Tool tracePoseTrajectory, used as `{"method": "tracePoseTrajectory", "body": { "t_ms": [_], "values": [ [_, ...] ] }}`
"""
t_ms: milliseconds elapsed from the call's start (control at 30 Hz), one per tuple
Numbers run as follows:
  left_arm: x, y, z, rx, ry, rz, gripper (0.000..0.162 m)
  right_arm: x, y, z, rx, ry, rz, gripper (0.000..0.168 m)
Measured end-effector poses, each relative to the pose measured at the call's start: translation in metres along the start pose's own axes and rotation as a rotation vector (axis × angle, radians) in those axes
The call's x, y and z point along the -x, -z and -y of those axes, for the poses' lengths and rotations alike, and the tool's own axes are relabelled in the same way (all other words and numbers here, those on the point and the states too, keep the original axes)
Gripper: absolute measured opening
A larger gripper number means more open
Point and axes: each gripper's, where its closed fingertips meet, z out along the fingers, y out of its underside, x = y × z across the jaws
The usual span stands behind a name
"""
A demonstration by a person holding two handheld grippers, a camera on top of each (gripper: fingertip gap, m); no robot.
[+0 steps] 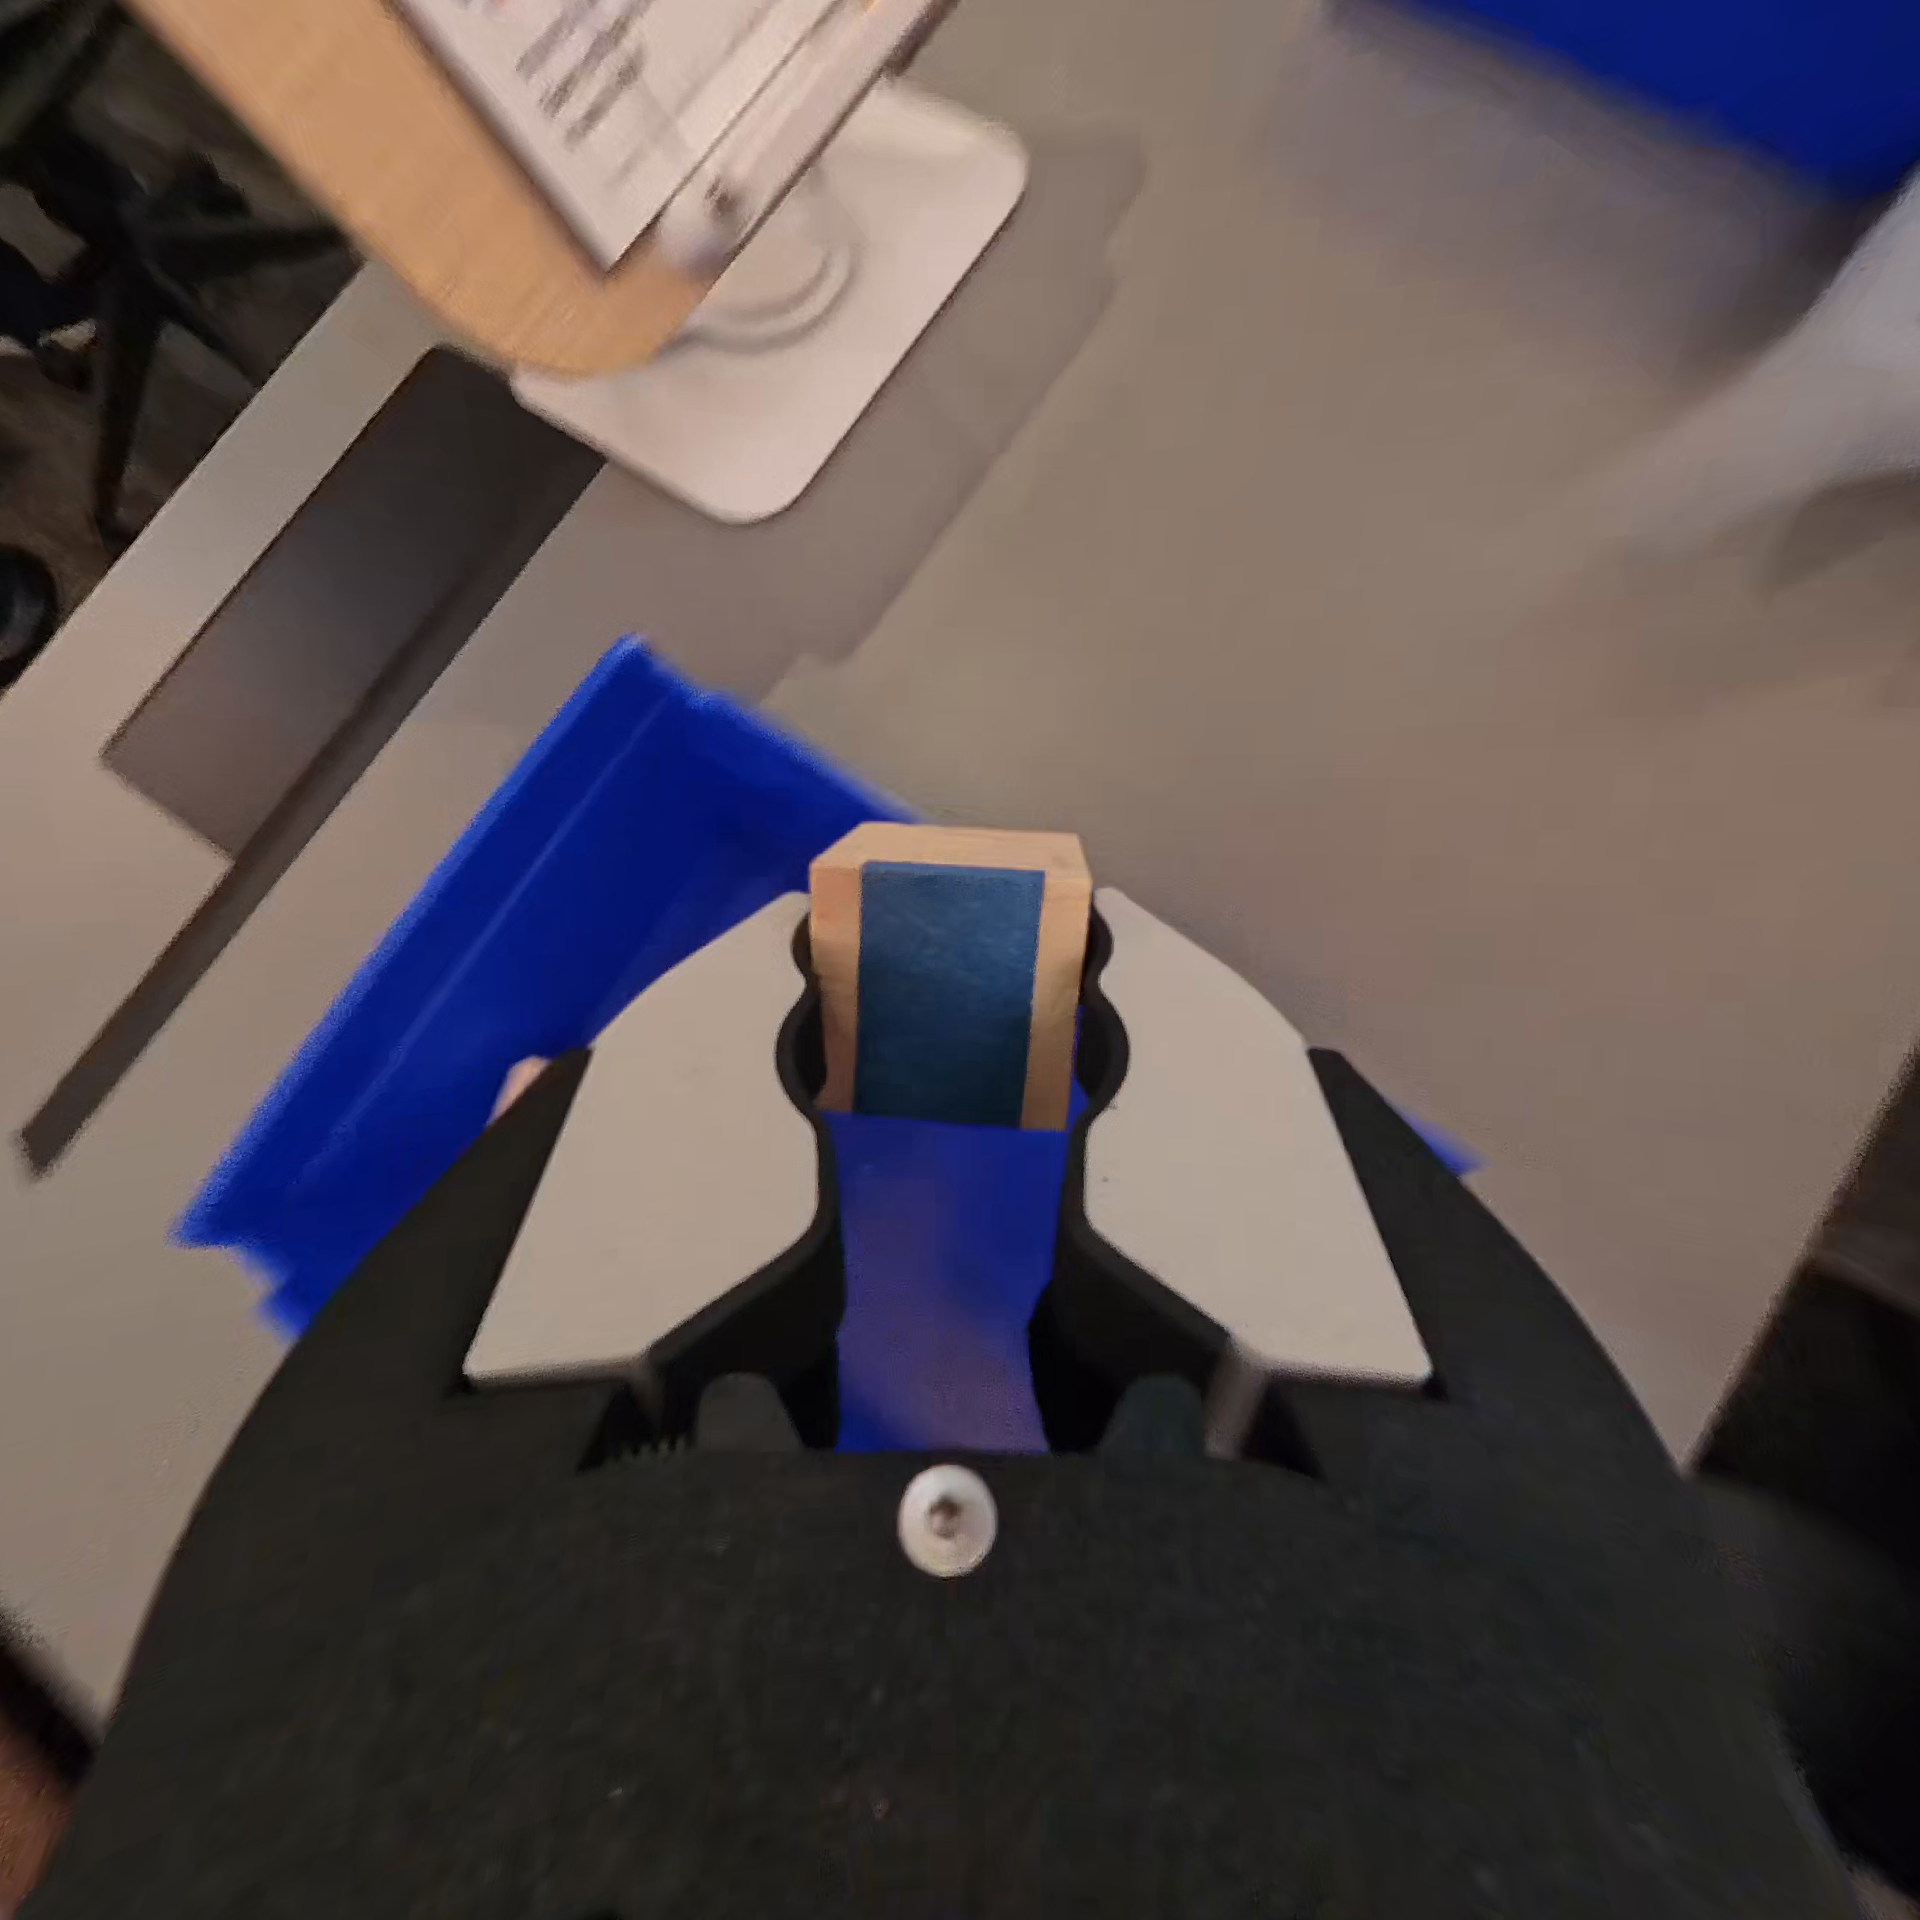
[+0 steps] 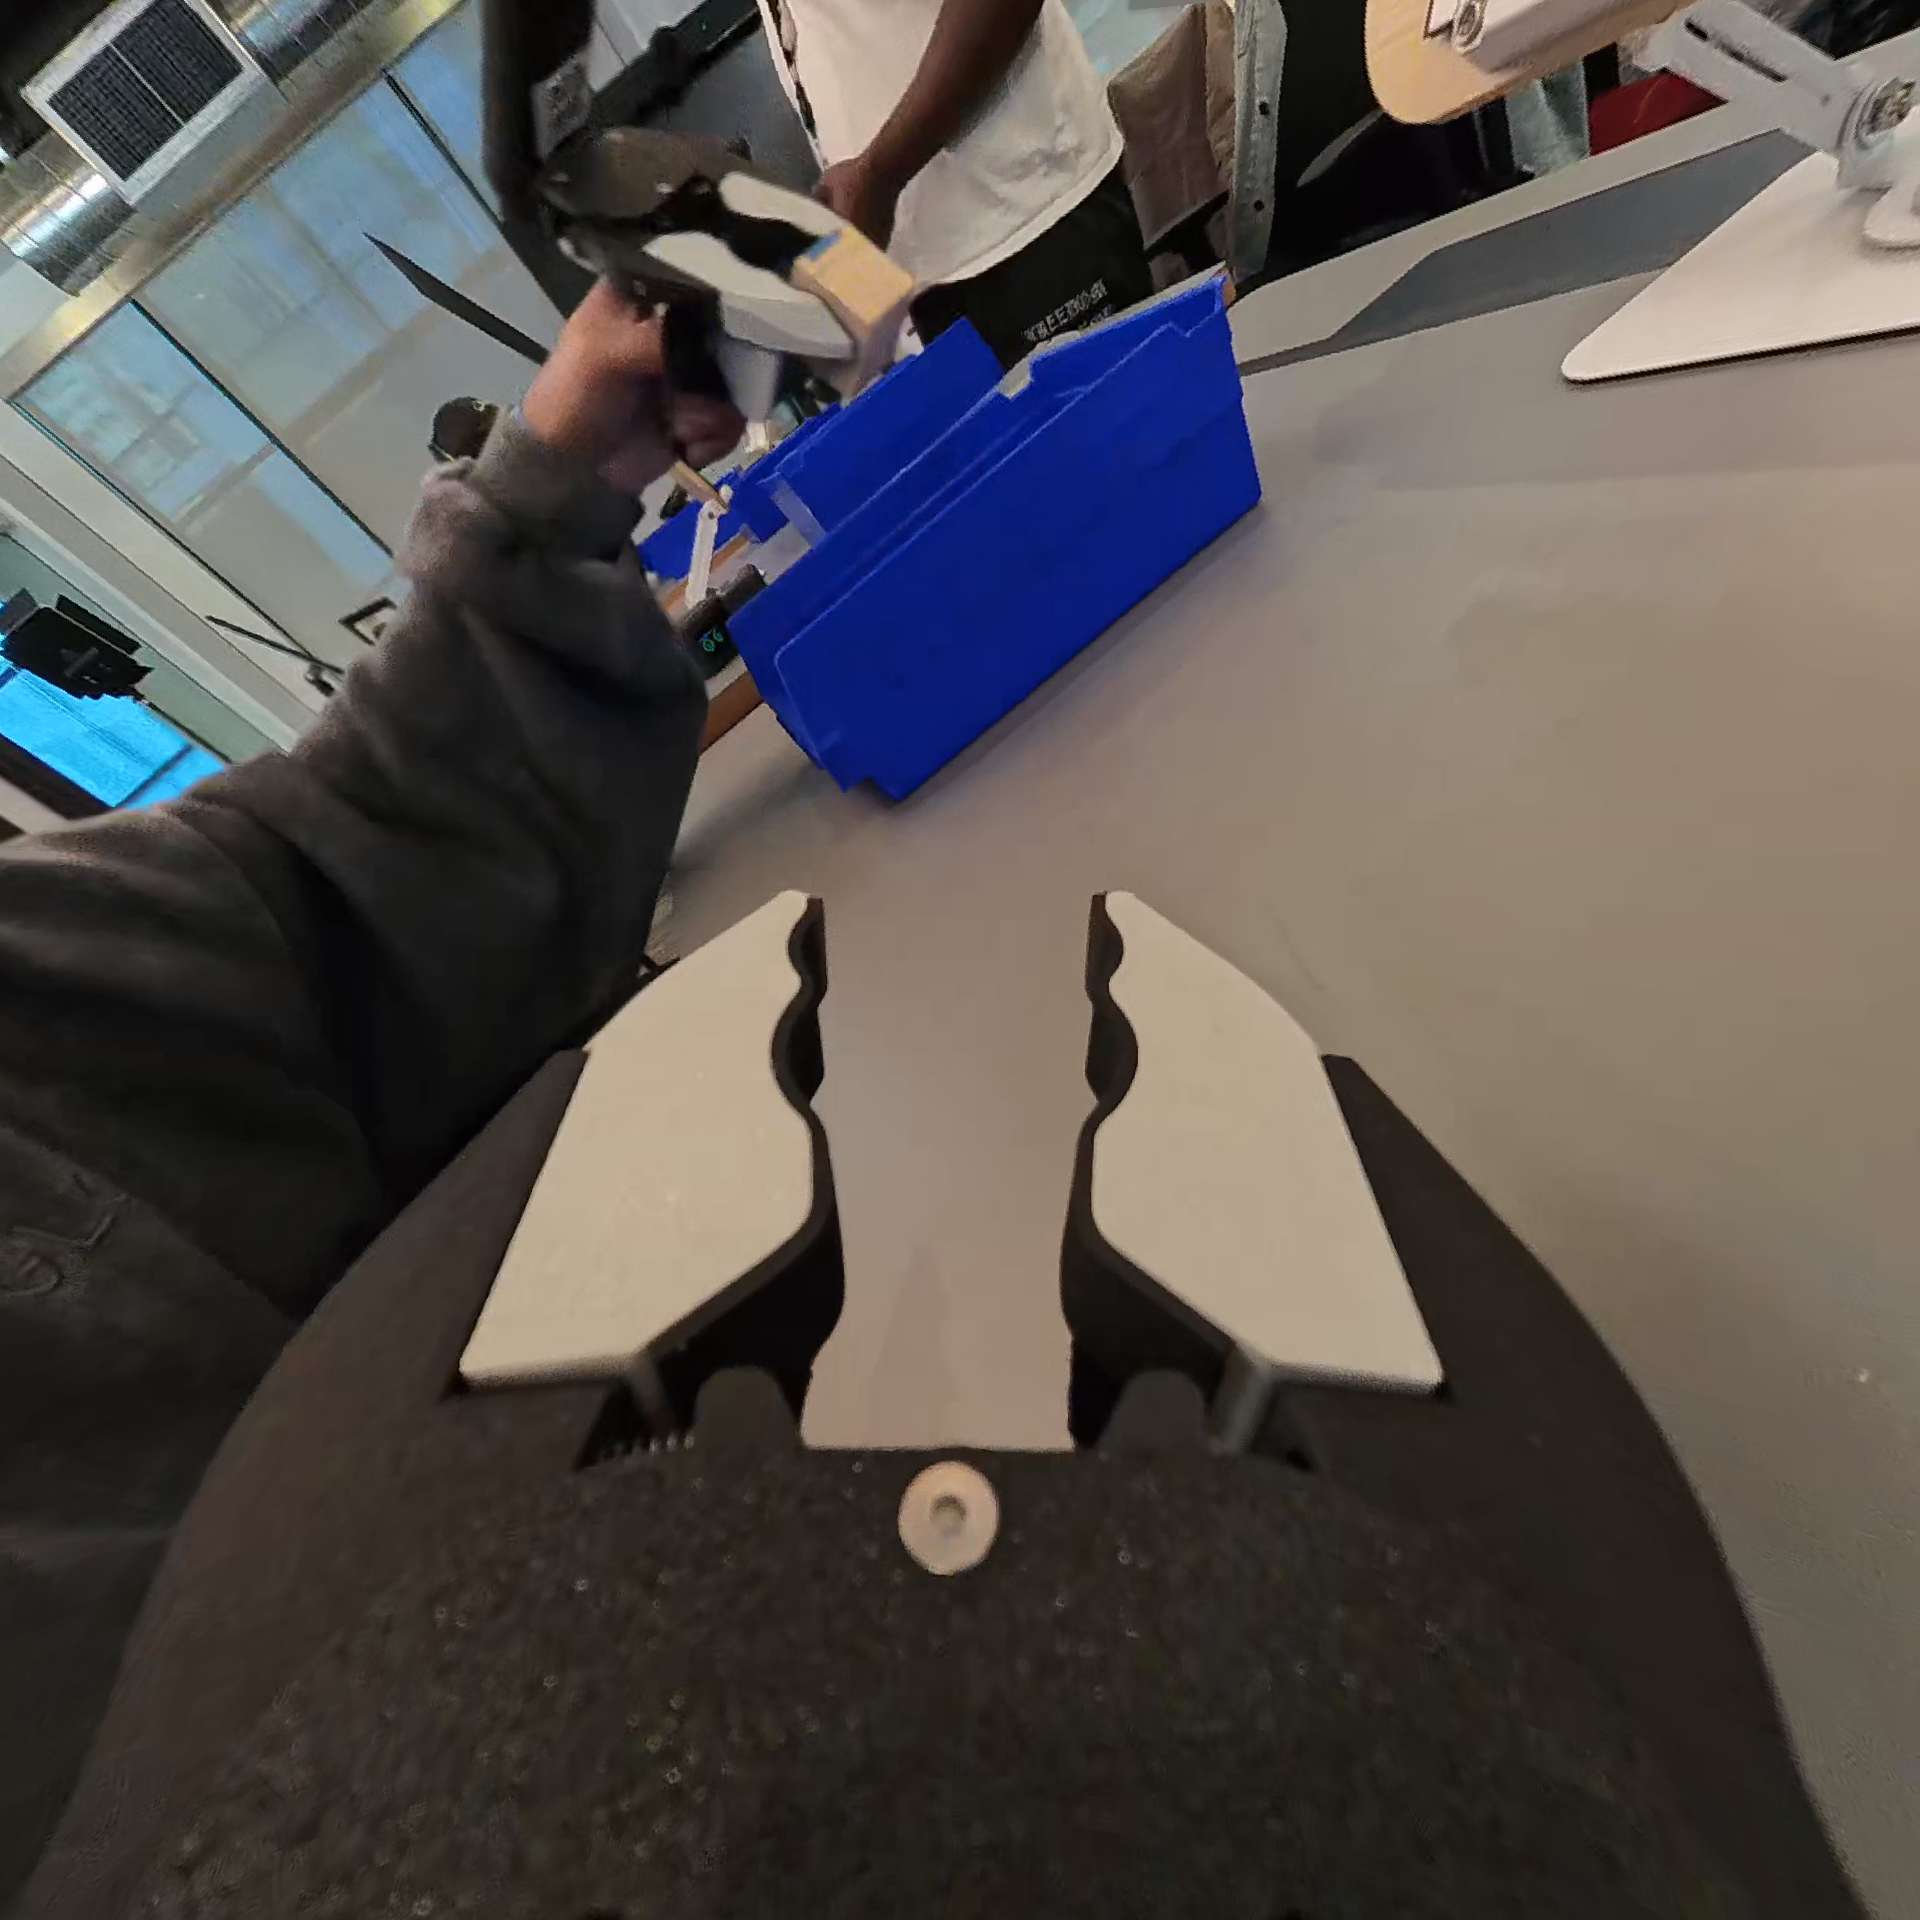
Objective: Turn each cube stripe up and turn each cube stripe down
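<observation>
1. Left wrist view: the left gripper is clamped on a small light wooden cube, its two grey fingers pressing the cube's left and right sides.
2. The cube's face toward the camera carries a dark blue tape stripe running from its top edge to its bottom edge, with bare wood on either side.
3. The cube is held in the air above a bright blue plastic bin, which sits on the grey tabletop; the bin's floor shows between the fingers just below the cube.
4. Beyond the bin, a white flat stand base rests on the tabletop, with a tan board above it; this part of the view is blurred.
5. Right wrist view: the right gripper is spread apart and holds nothing, with only bare grey tabletop between its fingers.
6. The blue plastic bin lies ahead of the right gripper and to its left, well apart from it.
7. Above the bin's far left end, the left gripper is raised clear of it, gripped by a hand with a dark grey sleeve, the wooden cube pinched at its tip.
8. Behind the bin stands a person in a white shirt; the white stand base lies to the bin's right.
</observation>
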Motion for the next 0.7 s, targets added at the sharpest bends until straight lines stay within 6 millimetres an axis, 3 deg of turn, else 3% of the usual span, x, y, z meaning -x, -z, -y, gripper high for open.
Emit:
{"method": "tracePoseTrajectory", "body": {
  "t_ms": [33, 100, 200, 400, 467, 533, 633, 700],
  "values": [
    [-0.019, -0.002, 0.01, -0.056, 0.038, -0.016, 0.045, 0.0, 0.0, 0.0, 0.006, 0.003, -0.004, 0.048],
    [-0.062, -0.014, 0.034, -0.199, 0.164, -0.094, 0.045, 0.0, -0.001, -0.003, 0.019, 0.01, -0.012, 0.048],
    [-0.126, -0.048, 0.064, -0.35, 0.349, -0.294, 0.045, 0.0, -0.004, -0.008, 0.036, 0.021, -0.026, 0.048],
    [-0.197, -0.125, 0.099, -0.369, 0.514, -0.45, 0.045, -0.002, -0.008, -0.016, 0.063, 0.027, -0.041, 0.047],
    [-0.215, -0.127, 0.118, -0.409, 0.62, -0.616, 0.044, -0.003, -0.008, -0.016, 0.057, 0.021, -0.043, 0.047],
    [-0.22, -0.11, 0.14, -0.553, 0.775, -0.813, 0.044, -0.002, -0.008, -0.013, 0.041, 0.004, -0.035, 0.047],
    [-0.223, -0.089, 0.151, -0.66, 0.932, -1.063, 0.044, 0.009, -0.011, 0.0, -0.005, -0.088, 0.045, 0.051],
    [-0.22, -0.086, 0.151, -0.694, 1.01, -1.129, 0.044, 0.022, -0.014, 0.016, -0.045, -0.172, 0.132, 0.053]
  ]
}}
